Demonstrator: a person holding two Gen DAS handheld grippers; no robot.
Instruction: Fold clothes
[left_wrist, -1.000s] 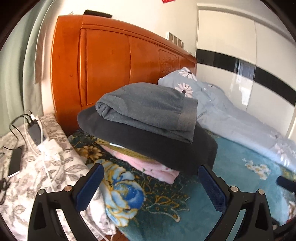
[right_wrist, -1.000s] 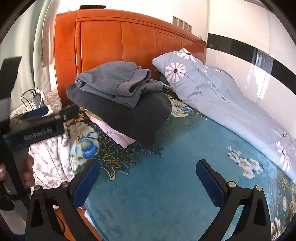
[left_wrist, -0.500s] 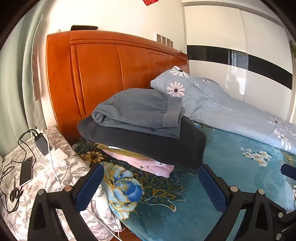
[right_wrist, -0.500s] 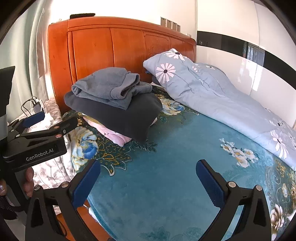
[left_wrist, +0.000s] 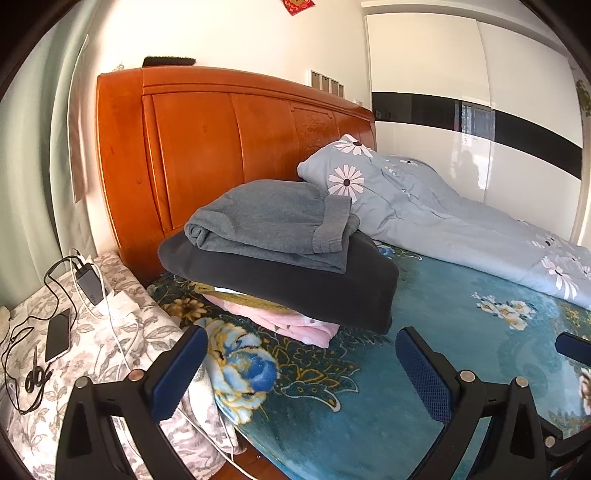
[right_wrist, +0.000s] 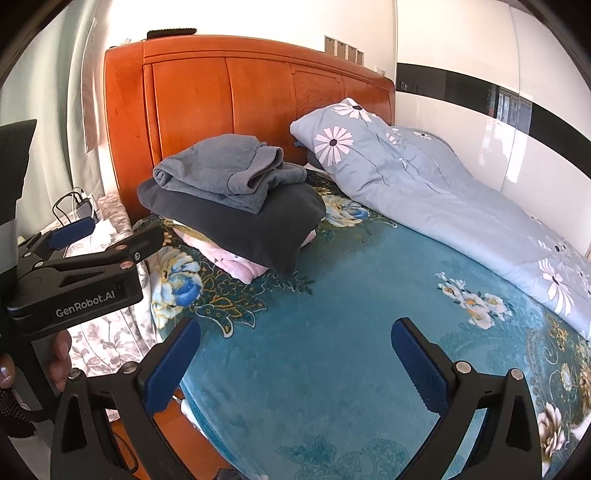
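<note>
A stack of folded clothes lies at the head of the bed: a grey garment on top, a dark charcoal one under it, and a pink one at the bottom. My left gripper is open and empty, held back from the stack above the bed's near corner. My right gripper is open too, over the bare teal blanket, with nothing between its fingers. The left gripper's body shows at the left of the right wrist view, held by a hand.
An orange wooden headboard stands behind the stack. A pale blue flowered quilt lies along the bed's far side by a white wardrobe. A nightstand with floral cloth holds a phone, chargers and cables.
Both grippers have drawn back from the stack and risen, so the stack looks smaller and more of the bed and room shows. Both stayed open and empty.
</note>
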